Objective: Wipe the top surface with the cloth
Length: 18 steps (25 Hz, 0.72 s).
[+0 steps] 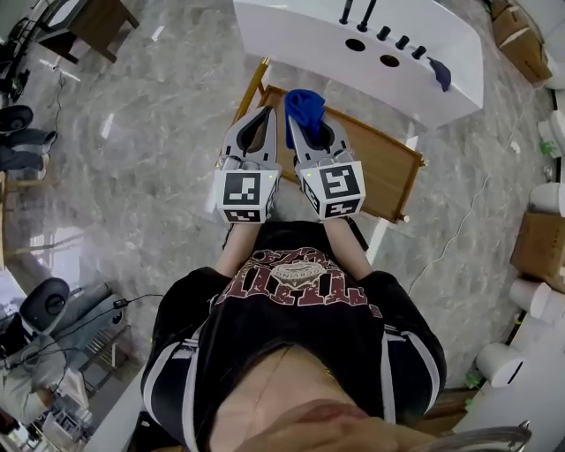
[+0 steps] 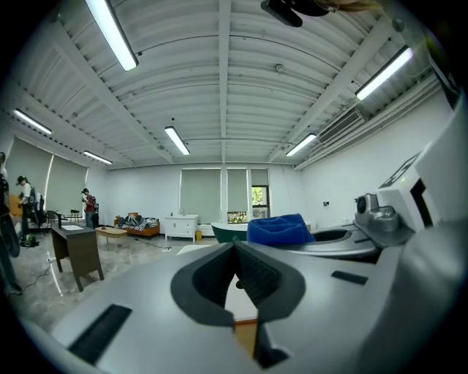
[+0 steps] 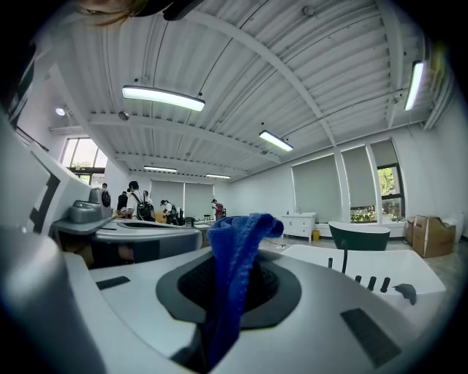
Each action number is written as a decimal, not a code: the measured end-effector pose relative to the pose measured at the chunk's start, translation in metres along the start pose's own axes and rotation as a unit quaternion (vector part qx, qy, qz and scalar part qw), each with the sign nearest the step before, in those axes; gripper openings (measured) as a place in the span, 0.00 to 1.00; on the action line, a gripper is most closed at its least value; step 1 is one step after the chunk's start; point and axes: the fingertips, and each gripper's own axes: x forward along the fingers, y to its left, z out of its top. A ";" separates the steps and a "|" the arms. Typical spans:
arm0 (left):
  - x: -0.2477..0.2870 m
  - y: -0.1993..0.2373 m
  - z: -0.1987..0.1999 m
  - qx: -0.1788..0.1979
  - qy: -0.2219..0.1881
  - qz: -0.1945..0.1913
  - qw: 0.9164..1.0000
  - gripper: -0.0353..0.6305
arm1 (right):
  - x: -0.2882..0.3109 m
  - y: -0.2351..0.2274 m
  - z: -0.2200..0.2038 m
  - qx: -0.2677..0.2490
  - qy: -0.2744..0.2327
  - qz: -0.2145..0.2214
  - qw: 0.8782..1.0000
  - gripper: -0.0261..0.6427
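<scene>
— What is the surface like?

— A wooden table (image 1: 388,168) with a flat brown top and a paler raised rim. It stands on a glossy grey floor (image 1: 159,159) veined like marble. Just beyond it is a white fixture (image 1: 291,26), smooth and hard-edged, with round holes and black tap fittings. A second cloth (image 1: 440,72), dark blue, lies on that.

— And the room?

— Large and bright. There is a ribbed white ceiling (image 2: 219,88) with long strip lights (image 2: 110,33), and blinds are drawn over the far windows. A dark green bathtub (image 3: 358,235), a white cabinet (image 2: 180,225) and a dark desk (image 2: 77,248) stand about. People are far off, too small to describe.

— Where is the cloth?

— The blue cloth (image 3: 245,230) is pinched in the right gripper (image 3: 234,274), whose jaws are closed on it. It is a soft, nubbly fabric that rises from between the dark ribbed pads and flops over at the top. In the head view it sits over the table near its far left corner. Whether it touches the wood I cannot tell.

— The other gripper?

— The left gripper (image 2: 235,247) has its jaws together at the tips, with nothing between them. It is held just beside the right one, and both have smooth grey plastic shells.
</scene>
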 end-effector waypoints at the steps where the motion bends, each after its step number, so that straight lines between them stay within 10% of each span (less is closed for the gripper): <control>1: 0.003 0.004 -0.001 0.002 0.002 -0.009 1.000 0.12 | 0.004 0.001 -0.001 0.002 0.001 -0.008 1.000 0.13; 18: 0.047 -0.018 -0.003 0.013 0.014 -0.082 0.996 0.12 | 0.004 -0.053 -0.011 0.025 0.006 -0.092 0.995 0.13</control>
